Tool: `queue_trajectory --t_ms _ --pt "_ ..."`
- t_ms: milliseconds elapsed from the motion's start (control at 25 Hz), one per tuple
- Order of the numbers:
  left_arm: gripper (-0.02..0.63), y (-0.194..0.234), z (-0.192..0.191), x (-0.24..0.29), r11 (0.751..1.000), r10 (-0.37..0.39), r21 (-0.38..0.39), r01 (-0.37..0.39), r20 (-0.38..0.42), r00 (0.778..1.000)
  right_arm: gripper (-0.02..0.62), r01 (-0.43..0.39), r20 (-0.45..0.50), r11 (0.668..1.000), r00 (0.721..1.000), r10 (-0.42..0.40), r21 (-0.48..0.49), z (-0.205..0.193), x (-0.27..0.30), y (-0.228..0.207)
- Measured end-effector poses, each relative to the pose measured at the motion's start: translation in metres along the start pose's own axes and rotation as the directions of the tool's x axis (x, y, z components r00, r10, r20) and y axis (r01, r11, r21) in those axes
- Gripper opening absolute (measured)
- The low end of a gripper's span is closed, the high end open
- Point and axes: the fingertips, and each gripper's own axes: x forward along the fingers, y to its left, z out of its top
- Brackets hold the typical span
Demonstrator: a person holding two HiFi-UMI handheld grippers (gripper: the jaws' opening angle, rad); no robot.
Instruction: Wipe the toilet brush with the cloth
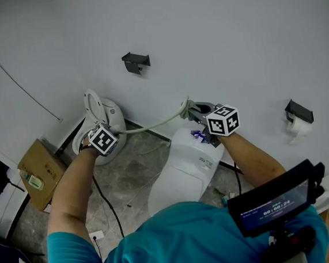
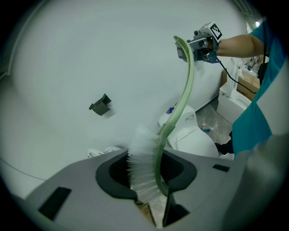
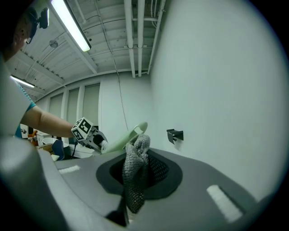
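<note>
Two tools above white ceramic toilet (image 1: pixel 180 173): left tool (image 2: pixel 151 189) clamped near bristles of pale-green curved plastic toilet brush (image 2: pixel 186 90), steadying it; right tool (image 3: pixel 131 198) pinches grey mesh cloth (image 3: pixel 135 164) at handle tip, likely for wiping.

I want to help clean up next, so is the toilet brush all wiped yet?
Not yet, it seems. Done: the left gripper holds the pale green plastic toilet brush by its white bristle end. In hand: the right gripper pinches the grey mesh cloth at the handle's far tip. Left: rubbing along the handle; how much is already wiped doesn't show.
</note>
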Motion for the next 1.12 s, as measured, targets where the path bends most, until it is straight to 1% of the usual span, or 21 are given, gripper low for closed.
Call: queue_trajectory --t_ms 120,240,360,440,520,600,640,720,800,840,920,1000,1120 --pt "0.147 0.002 -0.005 -0.002 1.0 0.004 0.01 -0.004 0.003 1.0 0.029 -0.002 0.006 1.0 1.0 0.002 -0.007 0.003 -0.001 -0.001" --pt "0.147 0.006 -0.015 -0.003 1.0 0.01 -0.001 -0.01 -0.003 1.0 0.029 0.003 0.015 1.0 1.0 -0.003 -0.012 0.007 -0.003 -0.003" --pt "0.147 0.016 -0.022 -0.007 0.998 0.053 -0.022 -0.053 0.006 0.999 0.029 0.013 0.027 1.0 1.0 -0.013 -0.006 0.009 -0.007 -0.007" --pt "0.147 0.024 -0.029 -0.01 0.995 0.079 -0.056 -0.079 0.008 0.997 0.029 0.017 0.02 1.0 1.0 -0.017 -0.001 0.006 -0.008 -0.009" --pt "0.147 0.027 -0.032 -0.012 0.989 0.079 -0.127 -0.076 0.019 0.997 0.029 0.018 0.005 1.0 1.0 -0.018 0.003 -0.001 -0.008 -0.009" --pt "0.147 0.027 -0.027 -0.016 0.979 0.08 -0.191 -0.069 0.047 0.996 0.029 0.014 -0.007 1.0 1.0 -0.014 0.008 -0.007 -0.007 -0.006" --pt "0.147 0.029 -0.02 -0.018 0.978 0.099 -0.192 -0.085 0.065 0.993 0.029 0.01 -0.012 1.0 1.0 -0.009 0.009 -0.01 -0.006 -0.004" --pt "0.147 0.035 -0.004 -0.027 0.977 0.175 -0.137 -0.163 0.088 0.981 0.029 -0.004 -0.022 1.0 1.0 0.004 0.007 -0.014 -0.002 0.002" --pt "0.147 0.04 0.006 -0.031 0.968 0.249 -0.054 -0.246 0.082 0.965 0.029 -0.019 -0.035 1.0 0.999 0.019 0.0 -0.019 0.002 0.009" --pt "0.147 0.042 0.01 -0.032 0.962 0.273 -0.018 -0.273 0.076 0.959 0.029 -0.026 -0.041 1.0 0.999 0.026 -0.004 -0.021 0.003 0.013" --pt "0.147 0.042 0.017 -0.031 0.953 0.299 0.031 -0.302 0.07 0.952 0.029 -0.036 -0.05 0.999 0.998 0.035 -0.01 -0.024 0.005 0.018" --pt "0.147 0.04 0.02 -0.03 0.945 0.315 0.068 -0.319 0.069 0.947 0.029 -0.043 -0.059 0.999 0.997 0.042 -0.017 -0.027 0.006 0.022" --pt "0.147 0.035 0.02 -0.024 0.929 0.336 0.146 -0.341 0.058 0.94 0.029 -0.048 -0.07 0.998 0.997 0.046 -0.027 -0.029 0.006 0.025"
